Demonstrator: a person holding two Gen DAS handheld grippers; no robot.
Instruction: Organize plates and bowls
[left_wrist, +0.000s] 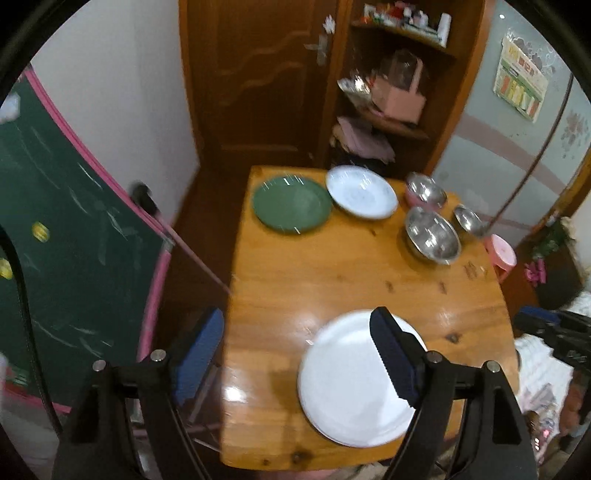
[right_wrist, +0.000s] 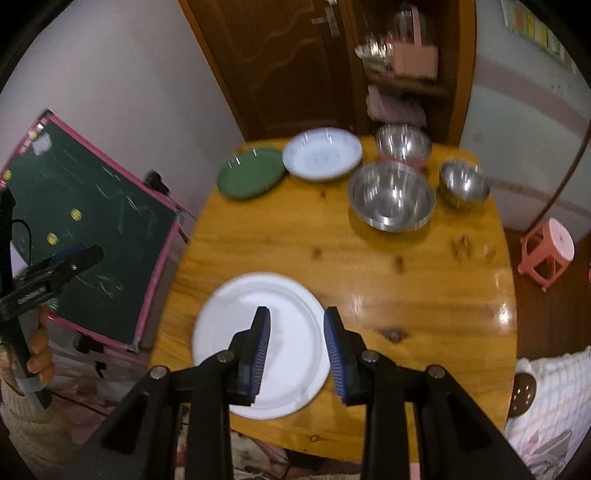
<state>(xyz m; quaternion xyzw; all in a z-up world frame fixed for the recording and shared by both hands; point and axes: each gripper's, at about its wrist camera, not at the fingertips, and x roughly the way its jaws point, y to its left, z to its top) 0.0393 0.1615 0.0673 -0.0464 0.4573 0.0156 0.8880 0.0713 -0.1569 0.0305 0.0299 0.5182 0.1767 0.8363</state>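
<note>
Wooden and glossy, the table (right_wrist: 369, 280) fills most of what we see, its yellow-brown top catching bright glints of light. Beside its left edge leans a green chalkboard (right_wrist: 92, 221) in a pink frame, and behind the far edge stand a brown door (left_wrist: 258, 74) and an open shelf unit (left_wrist: 388, 92) crowded with small items. A pink stool (right_wrist: 546, 251) sits on the floor off the table's right side.

On the near part of the table lies the white plate (right_wrist: 258, 343), flat and alone, well apart from the other dishes. Along the far edge we find the green plate (right_wrist: 251, 177) on the left, and just beside it the pale patterned plate (right_wrist: 321, 155), whose rim seems to overlap the green one's edge. To the right of these sit three steel bowls close together: the large steel bowl (right_wrist: 391, 195) nearest us, the pink-sided bowl (right_wrist: 402, 144) behind it, and the small steel bowl (right_wrist: 463, 184) furthest right.

Our left gripper (left_wrist: 295, 354) hangs above the table's near left edge with its blue pads spread wide, nothing between them. Our right gripper (right_wrist: 297, 350) hangs over the white plate's right rim, its jaws apart by a narrower gap and holding nothing; the plate lies on the table below them.
</note>
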